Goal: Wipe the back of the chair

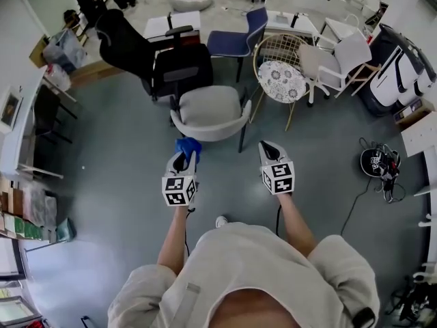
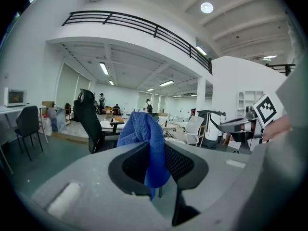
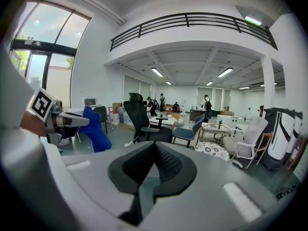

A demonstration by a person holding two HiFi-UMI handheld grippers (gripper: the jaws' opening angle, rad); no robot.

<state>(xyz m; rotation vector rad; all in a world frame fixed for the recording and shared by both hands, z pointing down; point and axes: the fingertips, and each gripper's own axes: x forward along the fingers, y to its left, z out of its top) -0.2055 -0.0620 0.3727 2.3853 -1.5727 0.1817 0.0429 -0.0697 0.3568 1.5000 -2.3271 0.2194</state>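
Note:
A grey armchair (image 1: 208,108) stands on the floor just ahead of me, its curved back (image 1: 210,130) turned toward me. My left gripper (image 1: 184,154) is shut on a blue cloth (image 1: 188,145), held a little short of the chair back's left end. In the left gripper view the blue cloth (image 2: 147,138) bulges up from between the closed jaws. My right gripper (image 1: 266,146) hovers right of the chair back, shut with nothing in it; its pads (image 3: 155,150) meet. From the right gripper view the cloth (image 3: 94,129) shows at the left. Neither gripper touches the chair.
Behind the grey chair stand a black office chair (image 1: 147,53), a blue chair (image 1: 235,41), a round wire chair (image 1: 281,79) with a patterned cushion and a white chair (image 1: 338,60). Cables and a dark round object (image 1: 377,164) lie on the floor at the right. A desk (image 1: 17,139) lines the left wall.

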